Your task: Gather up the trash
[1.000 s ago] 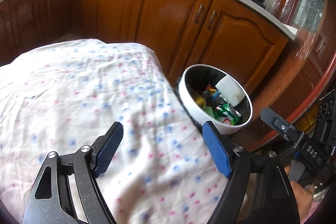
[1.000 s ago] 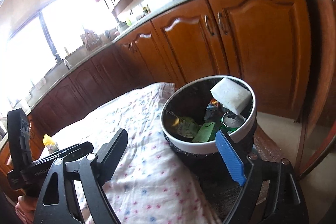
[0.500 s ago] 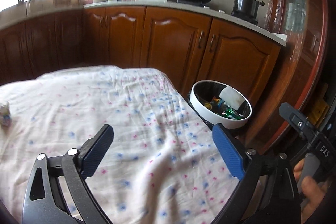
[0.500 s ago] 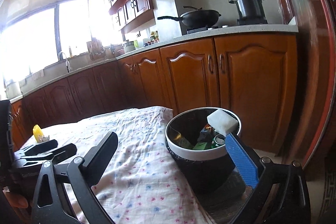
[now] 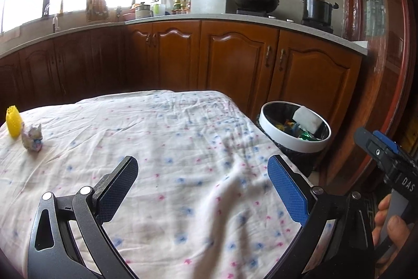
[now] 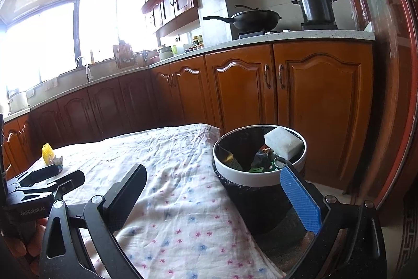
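Observation:
A white-rimmed trash bin point(image 5: 271, 127) with a black liner stands off the table's right side, holding a white foam block point(image 5: 307, 119) and several wrappers. It also shows in the right wrist view point(image 6: 235, 175). A yellow foam net point(image 5: 13, 122) and a crumpled wrapper point(image 5: 32, 140) lie at the table's far left; both show in the right wrist view too, the net point(image 6: 47, 153) and the wrapper point(image 6: 58, 161). My left gripper point(image 5: 202, 184) is open and empty above the cloth. My right gripper point(image 6: 213, 190) is open and empty near the bin.
The table wears a white cloth with blue and pink dots point(image 5: 162, 148). Brown kitchen cabinets point(image 5: 235, 64) run behind, with a wok point(image 5: 250, 0) and a pot point(image 5: 316, 9) on the counter. A red-brown door frame point(image 6: 397, 96) stands at the right.
Both grippers have pulled back and tilted up from the bin. The yellow net and the crumpled wrapper at the table's far left have come into view.

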